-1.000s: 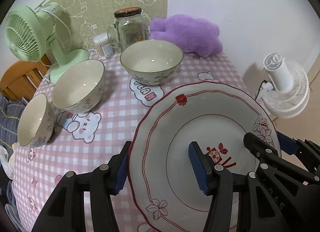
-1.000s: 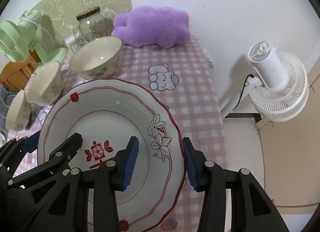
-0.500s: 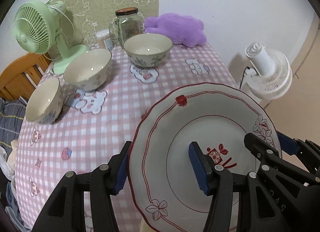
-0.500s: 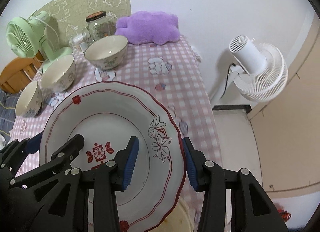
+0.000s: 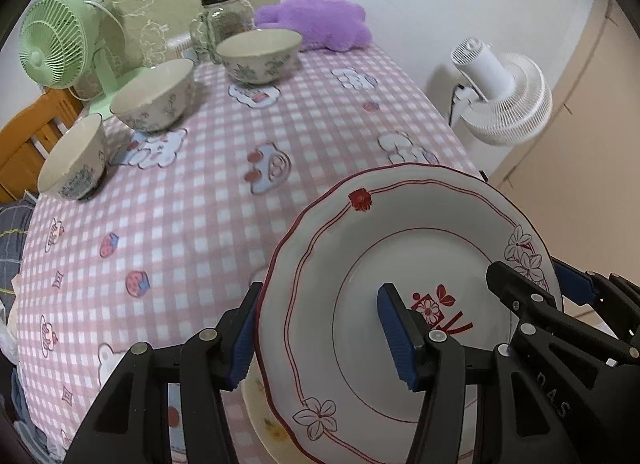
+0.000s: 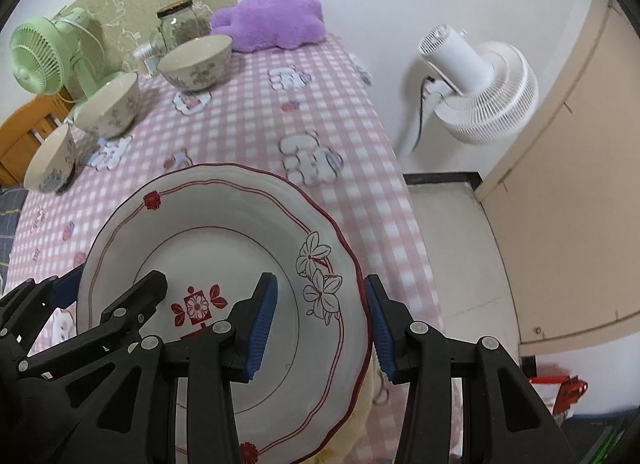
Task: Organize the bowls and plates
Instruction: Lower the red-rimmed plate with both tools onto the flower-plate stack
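Observation:
A white plate with a red rim and flower marks [image 5: 404,264] [image 6: 224,232] hangs above the near end of the table. My left gripper [image 5: 320,328] is shut on its left rim. My right gripper [image 6: 320,320] is shut on its right rim. A yellowish plate [image 5: 260,424] [image 6: 360,404] lies just under it, mostly hidden. Three floral bowls stand at the far left: a large one [image 5: 260,49] [image 6: 196,59], a middle one [image 5: 154,93] [image 6: 108,103] and a small one [image 5: 74,155] [image 6: 50,163].
The table has a pink checked cloth [image 5: 200,191]. A green desk fan [image 5: 60,47], a glass jar [image 5: 224,19] and a purple plush cushion [image 5: 320,23] stand at the far end. A white floor fan [image 6: 480,83] stands right of the table. A wooden chair [image 5: 24,135] is at left.
Both grippers have pulled back toward the near end of the table with the plate held between them. The bowls look farther away, and a yellowish plate now shows under the held plate.

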Motion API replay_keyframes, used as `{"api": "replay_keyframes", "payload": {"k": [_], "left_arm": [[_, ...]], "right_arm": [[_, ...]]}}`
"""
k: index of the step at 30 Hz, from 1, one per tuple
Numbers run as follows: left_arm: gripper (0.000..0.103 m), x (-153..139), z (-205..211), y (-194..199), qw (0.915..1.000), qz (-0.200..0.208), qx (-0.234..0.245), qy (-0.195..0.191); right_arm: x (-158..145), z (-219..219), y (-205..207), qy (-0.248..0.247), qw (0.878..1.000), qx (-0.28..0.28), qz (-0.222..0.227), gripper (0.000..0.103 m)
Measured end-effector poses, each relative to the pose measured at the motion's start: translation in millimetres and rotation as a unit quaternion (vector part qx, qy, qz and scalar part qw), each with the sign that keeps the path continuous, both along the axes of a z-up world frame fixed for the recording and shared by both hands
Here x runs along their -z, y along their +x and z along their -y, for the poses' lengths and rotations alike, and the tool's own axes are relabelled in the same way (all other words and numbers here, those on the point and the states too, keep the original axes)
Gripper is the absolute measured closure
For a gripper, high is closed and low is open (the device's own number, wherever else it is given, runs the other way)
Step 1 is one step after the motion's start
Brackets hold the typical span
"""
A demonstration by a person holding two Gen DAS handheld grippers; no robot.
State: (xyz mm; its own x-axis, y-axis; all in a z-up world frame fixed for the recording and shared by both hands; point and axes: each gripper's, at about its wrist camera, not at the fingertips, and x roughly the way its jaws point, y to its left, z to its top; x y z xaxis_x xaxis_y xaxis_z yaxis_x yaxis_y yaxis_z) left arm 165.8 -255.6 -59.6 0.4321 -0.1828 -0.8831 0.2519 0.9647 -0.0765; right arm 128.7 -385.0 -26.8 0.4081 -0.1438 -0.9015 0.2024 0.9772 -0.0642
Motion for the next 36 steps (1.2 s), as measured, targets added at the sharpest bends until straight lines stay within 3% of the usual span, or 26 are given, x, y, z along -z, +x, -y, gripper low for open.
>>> {"api": "replay_keyframes", "payload": {"k": [8,20,25,29,33,36], "left_arm": [[0.046,14.9,12.8,-23.9,0.9994,-0.011,0.029,0.018],[0.046,19.7,14.8,-26.0,0.9994,-0.003,0.025,0.025],[0.046,19.7,14.3,-26.0,0.9994,-0.004,0.026,0.024],[0.046,19.8,14.3,-25.4,0.9994,-0.005,0.026,0.024],[0.046,20.0,15.1,-25.8,0.9994,-0.004,0.026,0.025],[0.046,19.5,14.3,-25.1,0.9994,-0.004,0.023,0.026]], "right_arm": [[16.9,9.8,-25.7,-0.004,0.999,0.026,-0.018,0.054],[23.7,11.4,-28.1,-0.005,0.999,0.028,-0.017,0.055],[23.3,17.4,-28.9,0.022,0.999,0.028,-0.018,0.055],[16.7,21.8,-35.3,0.033,0.999,0.027,-0.013,0.059],[12.1,23.8,-40.9,0.021,0.999,0.028,-0.004,0.078],[12.0,23.0,-38.7,0.020,0.999,0.026,-0.006,0.078]]}}
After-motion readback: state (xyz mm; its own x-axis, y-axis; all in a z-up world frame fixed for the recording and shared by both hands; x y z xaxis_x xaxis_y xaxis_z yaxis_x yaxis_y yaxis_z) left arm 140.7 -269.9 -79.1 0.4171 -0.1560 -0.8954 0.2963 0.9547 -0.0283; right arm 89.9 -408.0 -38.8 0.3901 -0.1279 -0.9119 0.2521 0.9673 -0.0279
